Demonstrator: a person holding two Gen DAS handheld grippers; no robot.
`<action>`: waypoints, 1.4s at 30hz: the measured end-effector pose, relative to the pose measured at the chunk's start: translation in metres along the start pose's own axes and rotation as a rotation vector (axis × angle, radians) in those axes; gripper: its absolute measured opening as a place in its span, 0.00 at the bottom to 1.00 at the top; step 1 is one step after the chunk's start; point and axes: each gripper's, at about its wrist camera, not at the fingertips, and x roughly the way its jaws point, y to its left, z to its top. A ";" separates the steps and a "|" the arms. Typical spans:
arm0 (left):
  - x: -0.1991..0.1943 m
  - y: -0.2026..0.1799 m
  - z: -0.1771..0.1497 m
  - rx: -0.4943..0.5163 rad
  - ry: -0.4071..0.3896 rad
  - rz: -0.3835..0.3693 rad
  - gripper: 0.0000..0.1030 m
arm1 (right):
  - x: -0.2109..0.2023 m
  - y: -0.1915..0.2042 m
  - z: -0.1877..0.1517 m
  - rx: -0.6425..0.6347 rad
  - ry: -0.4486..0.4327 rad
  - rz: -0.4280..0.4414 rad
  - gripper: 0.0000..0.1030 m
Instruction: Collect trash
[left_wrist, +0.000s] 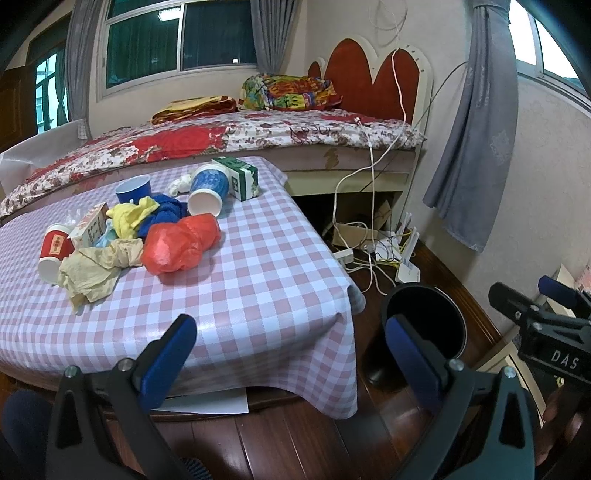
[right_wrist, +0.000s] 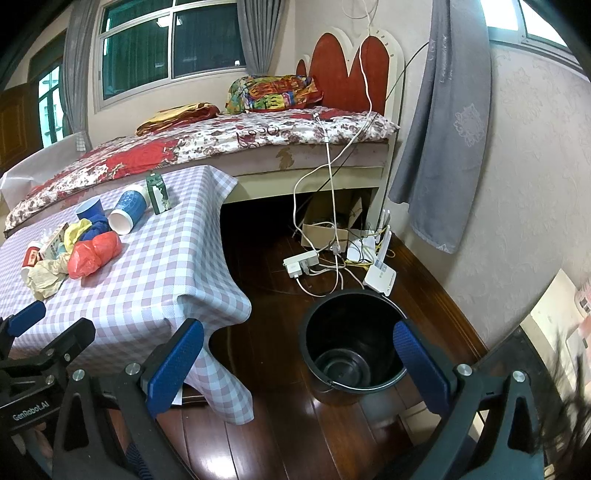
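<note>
L gripper (left_wrist: 291, 354): bottom centre of left-wrist frame, jaws spread wide, nothing btwn the blue pads; sits at the near edge/corner of the table, pointing out over it.
R gripper (right_wrist: 299, 365): bottom centre of right-wrist frame, jaws spread too, empty; aimed past the table corner at the bucket, not at the trash.
Black bucket (right_wrist: 388, 321): on the wood floor, lower centre-right of right-wrist frame, upright, mouth open, looks empty; beside the table's near-right corner, apart from the cloth.
Table (left_wrist: 258, 266): pink/white check cloth, fills centre-left of left-wrist frame; near half bare.
Trash pile: centre-left of left-wrist frame, all on the tabletop, none in the bucket yet.
Nearest pieces: beige crumpled paper (left_wrist: 96, 267) and red plastic bag (left_wrist: 181, 243), touching each other.
Left end: red-white paper cup (left_wrist: 55, 254) on its side, mouth toward cam, next to a small carton (left_wrist: 88, 225).
Mid pile: yellow cloth (left_wrist: 131, 216) over a blue cloth (left_wrist: 166, 212).
Behind: dark-blue cup (left_wrist: 133, 189) upright; blue patterned cup (left_wrist: 207, 194) on its side, mouth toward cam; white tissue wad (left_wrist: 181, 184); green-white carton (left_wrist: 240, 177) standing at the far edge.
Key relation: pile lies ahead and left of the L jaws, well apart; L hand is nearer, R has the whole table corner btwn it and the pile. Pile's long axis runs roughly left-near to right-far.
Judgement: L reach for bag/paper first seems the likely start; R is placed better for the bucket side.
</note>
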 end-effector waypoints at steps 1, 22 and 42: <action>0.000 0.000 0.000 0.001 0.001 0.000 1.00 | 0.000 0.000 0.000 0.000 0.001 0.001 1.00; 0.000 0.000 0.001 -0.001 0.001 -0.001 1.00 | 0.001 0.008 0.002 -0.008 -0.002 0.003 1.00; 0.002 0.026 0.003 -0.059 -0.009 0.050 1.00 | 0.006 0.019 -0.004 -0.026 0.006 0.031 1.00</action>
